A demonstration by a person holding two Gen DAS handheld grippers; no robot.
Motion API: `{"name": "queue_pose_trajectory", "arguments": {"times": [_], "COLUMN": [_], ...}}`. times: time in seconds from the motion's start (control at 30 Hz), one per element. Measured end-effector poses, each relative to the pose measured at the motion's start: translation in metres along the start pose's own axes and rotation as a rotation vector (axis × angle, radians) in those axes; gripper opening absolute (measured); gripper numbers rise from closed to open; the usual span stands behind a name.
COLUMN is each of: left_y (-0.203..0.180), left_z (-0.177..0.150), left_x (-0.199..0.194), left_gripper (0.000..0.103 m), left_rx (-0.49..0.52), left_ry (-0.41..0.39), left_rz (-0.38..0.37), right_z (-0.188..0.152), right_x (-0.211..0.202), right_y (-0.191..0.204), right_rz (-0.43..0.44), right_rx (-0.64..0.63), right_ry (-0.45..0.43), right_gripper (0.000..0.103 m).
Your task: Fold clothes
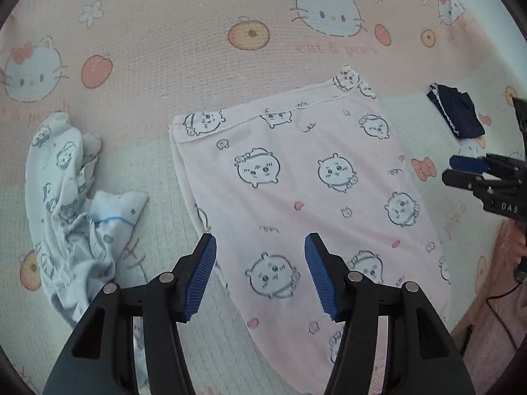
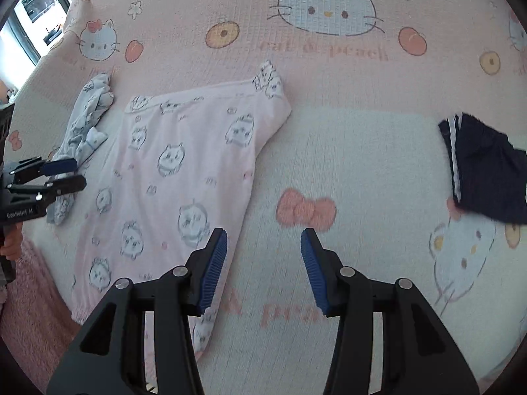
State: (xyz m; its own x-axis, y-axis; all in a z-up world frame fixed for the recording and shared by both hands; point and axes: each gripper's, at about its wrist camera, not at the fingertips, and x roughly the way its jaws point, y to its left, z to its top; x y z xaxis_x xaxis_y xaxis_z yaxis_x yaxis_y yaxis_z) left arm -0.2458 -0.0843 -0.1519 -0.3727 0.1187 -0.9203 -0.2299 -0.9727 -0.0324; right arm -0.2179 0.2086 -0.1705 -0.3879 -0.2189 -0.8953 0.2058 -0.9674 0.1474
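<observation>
In the left wrist view, our left gripper (image 1: pixel 260 243) hung released, jaws apart, above the pink garment (image 1: pixel 296 181) lying flat on the bedspread (image 1: pixel 164 33). In the right wrist view, our right gripper (image 2: pixel 263 237) was also unclenched and empty, the garment (image 2: pixel 171 171) spread to its left, its edge just under the left finger.

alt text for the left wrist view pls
The open left hand-held gripper hovers over pink cartoon-print trousers laid flat on a pink cat-print bedsheet. A crumpled pale blue garment lies left, a dark folded garment far right.
</observation>
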Motion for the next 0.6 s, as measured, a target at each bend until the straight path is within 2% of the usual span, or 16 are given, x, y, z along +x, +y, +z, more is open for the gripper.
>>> {"name": "queue_pose_trajectory", "arguments": {"times": [0.1, 0.27, 0.3, 0.33, 0.37, 0.4, 0.47, 0.53, 0.6], "left_y": [0.001, 0.029, 0.036, 0.045, 0.053, 0.060, 0.060, 0.054, 0.053], "left_z": [0.019, 0.043, 0.045, 0.044, 0.042, 0.039, 0.037, 0.038, 0.036], "left_x": [0.025, 0.051, 0.056, 0.062, 0.067, 0.074, 0.076, 0.077, 0.078], "left_gripper": [0.058, 0.058, 0.058, 0.058, 0.058, 0.058, 0.058, 0.058, 0.068], "left_rx": [-0.009, -0.076, -0.095, -0.123, -0.150, -0.168, -0.121, -0.036, 0.017], "left_ry": [-0.005, -0.023, -0.022, -0.014, -0.007, 0.017, 0.007, 0.032, 0.027], "left_rz": [-0.007, -0.013, -0.014, -0.026, -0.038, -0.051, -0.059, 0.028, 0.087], "right_z": [0.037, 0.081, 0.085, 0.088, 0.091, 0.091, 0.092, 0.097, 0.100], "right_x": [0.036, 0.083, 0.090, 0.096, 0.102, 0.104, 0.106, 0.103, 0.100], "right_y": [-0.014, -0.045, -0.048, -0.051, -0.053, -0.051, -0.045, -0.043, -0.036], "right_rz": [0.019, 0.157, 0.194, 0.231, 0.266, 0.268, 0.269, 0.200, 0.095], "right_rx": [0.051, 0.192, 0.201, 0.209, 0.216, 0.179, 0.106, 0.003, -0.141], "right_ry": [0.028, 0.060, 0.074, 0.088, 0.102, 0.113, 0.134, 0.158, 0.171], "right_gripper": [0.047, 0.046, 0.035, 0.018, 0.011, 0.008, 0.006, 0.005, 0.004]}}
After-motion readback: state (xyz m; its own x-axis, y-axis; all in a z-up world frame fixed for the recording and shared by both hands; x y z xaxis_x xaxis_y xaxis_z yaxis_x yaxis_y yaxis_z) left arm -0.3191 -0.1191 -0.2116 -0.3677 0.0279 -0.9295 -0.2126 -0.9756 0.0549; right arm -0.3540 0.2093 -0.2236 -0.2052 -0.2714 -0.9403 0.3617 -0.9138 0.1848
